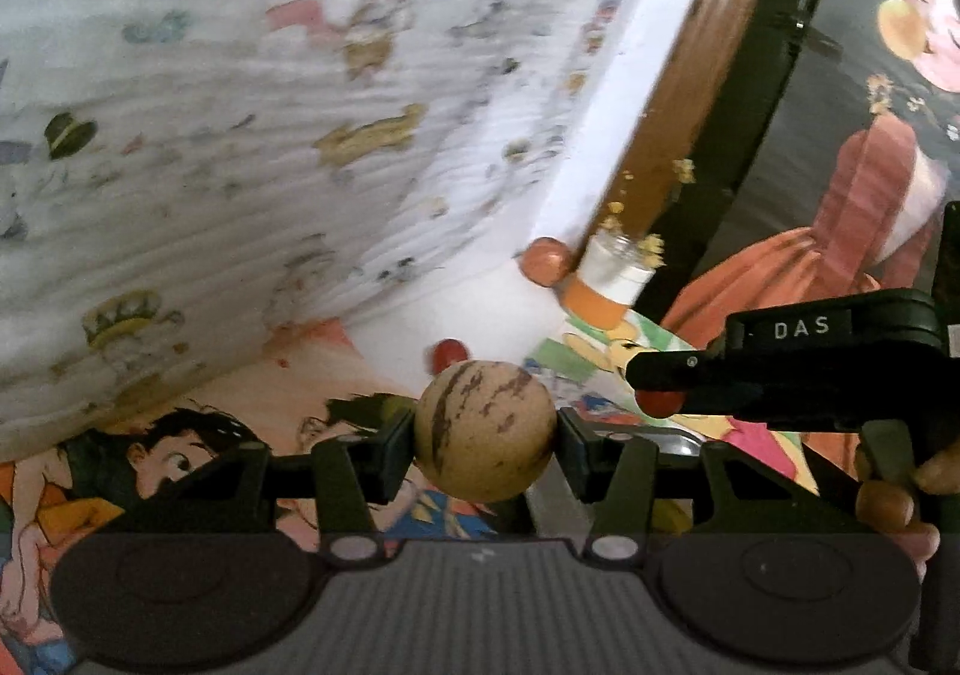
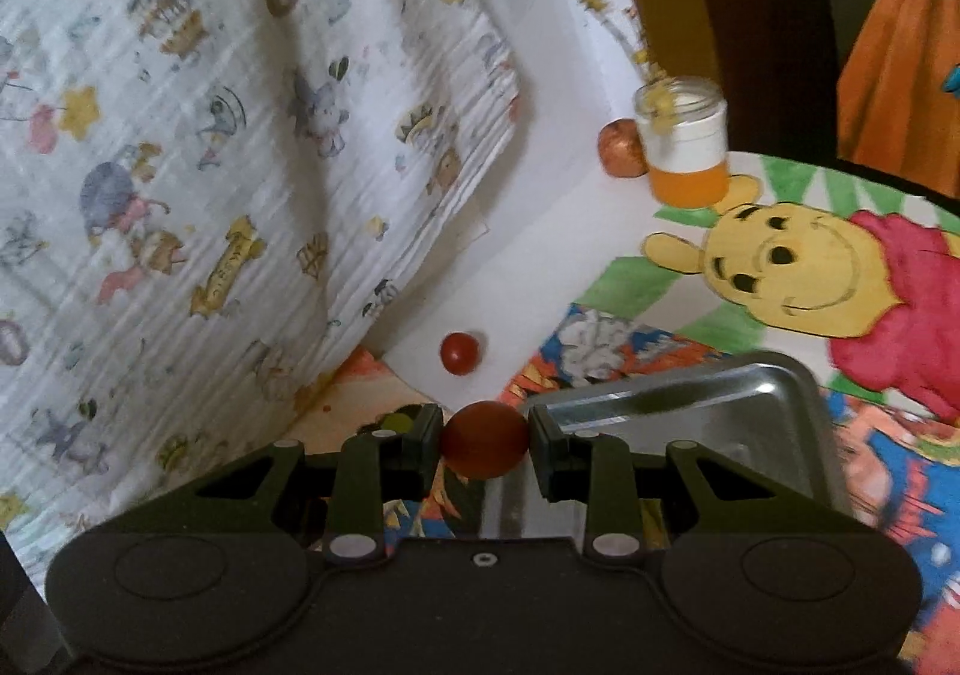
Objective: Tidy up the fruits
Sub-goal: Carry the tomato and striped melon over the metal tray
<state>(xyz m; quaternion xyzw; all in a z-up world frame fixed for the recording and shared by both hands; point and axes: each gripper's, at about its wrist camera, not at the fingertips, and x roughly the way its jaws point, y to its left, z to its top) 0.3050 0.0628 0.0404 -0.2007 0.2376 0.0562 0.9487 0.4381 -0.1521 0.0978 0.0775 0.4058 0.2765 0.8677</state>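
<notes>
A tan round fruit with brown streaks hangs above the table, and my left gripper is shut on it. My right gripper is shut on a small dark red fruit; in the left wrist view that gripper comes in from the right with the red fruit at its tip. A small red fruit lies loose on the white sheet, and it also shows in the left wrist view. An orange-brown fruit rests beside the jar. A metal tray lies just right of my right gripper.
A glass jar with a white and orange band stands at the back. A hanging printed cloth fills the left side. Cartoon posters cover the table. A wooden frame edge runs behind. A person's fingers hold the right gripper.
</notes>
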